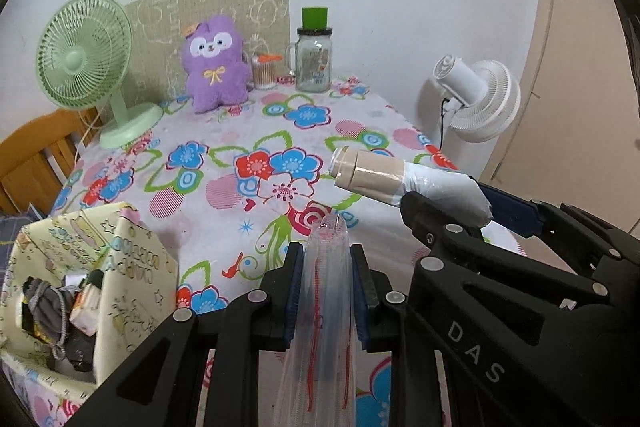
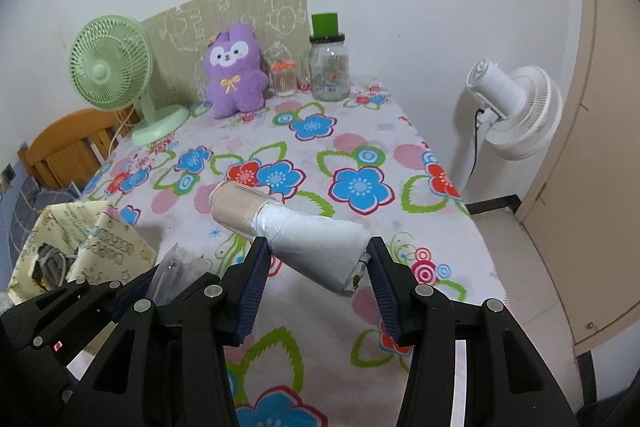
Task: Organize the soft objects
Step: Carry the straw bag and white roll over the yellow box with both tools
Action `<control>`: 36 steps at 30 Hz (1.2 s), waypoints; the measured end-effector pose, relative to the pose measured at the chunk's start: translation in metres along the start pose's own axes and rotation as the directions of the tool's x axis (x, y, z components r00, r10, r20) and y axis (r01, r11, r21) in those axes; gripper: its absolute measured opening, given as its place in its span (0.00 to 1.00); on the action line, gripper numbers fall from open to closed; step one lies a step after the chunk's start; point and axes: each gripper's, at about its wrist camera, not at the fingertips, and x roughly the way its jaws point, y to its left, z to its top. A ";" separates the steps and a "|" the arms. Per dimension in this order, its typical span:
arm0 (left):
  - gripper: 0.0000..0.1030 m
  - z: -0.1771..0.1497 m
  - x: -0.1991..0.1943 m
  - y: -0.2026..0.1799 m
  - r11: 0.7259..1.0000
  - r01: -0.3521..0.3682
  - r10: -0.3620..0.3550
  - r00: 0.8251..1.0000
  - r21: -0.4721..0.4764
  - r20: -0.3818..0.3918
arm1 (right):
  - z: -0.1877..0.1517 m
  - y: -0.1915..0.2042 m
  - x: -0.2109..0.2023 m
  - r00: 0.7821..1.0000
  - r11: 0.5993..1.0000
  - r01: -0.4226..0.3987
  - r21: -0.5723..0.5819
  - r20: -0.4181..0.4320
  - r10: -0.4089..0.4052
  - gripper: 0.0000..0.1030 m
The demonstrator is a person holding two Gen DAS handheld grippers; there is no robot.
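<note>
Plastic-wrapped roll [image 2: 304, 243] being clamped between the right gripper [image 2: 316, 259] fingers, hovering above the floral tablecloth [image 2: 360, 147]. Clear plastic bag [image 1: 328, 291] being pinched upright by the left gripper [image 1: 326, 259], just beside the patterned box [image 1: 132, 267]. Sitting at the tablecloth's far edge: purple plush [image 1: 214, 67], flanked by green fan [image 1: 84, 59] and glass jar [image 1: 314, 59].

Left gripper [image 1: 326, 287] jaws pinched narrow; right gripper [image 2: 316, 291] jaws spread wider.
</note>
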 end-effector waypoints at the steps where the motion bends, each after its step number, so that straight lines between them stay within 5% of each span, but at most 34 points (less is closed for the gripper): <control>1: 0.21 0.000 -0.004 -0.001 1.000 0.000 0.000 1.000 0.003 0.007 | -0.001 0.000 -0.005 1.000 1.000 0.002 0.002 0.006 -0.002 0.51; 20: 0.21 -0.010 -0.063 -0.005 1.000 0.000 -0.002 0.996 0.024 0.094 | -0.007 0.011 -0.068 0.995 1.000 0.016 0.004 0.094 -0.017 0.51; 36: 0.21 -0.012 -0.081 0.031 0.999 -0.037 0.037 0.992 -0.008 0.121 | -0.005 0.053 -0.079 0.994 0.999 -0.018 -0.042 0.111 0.023 0.51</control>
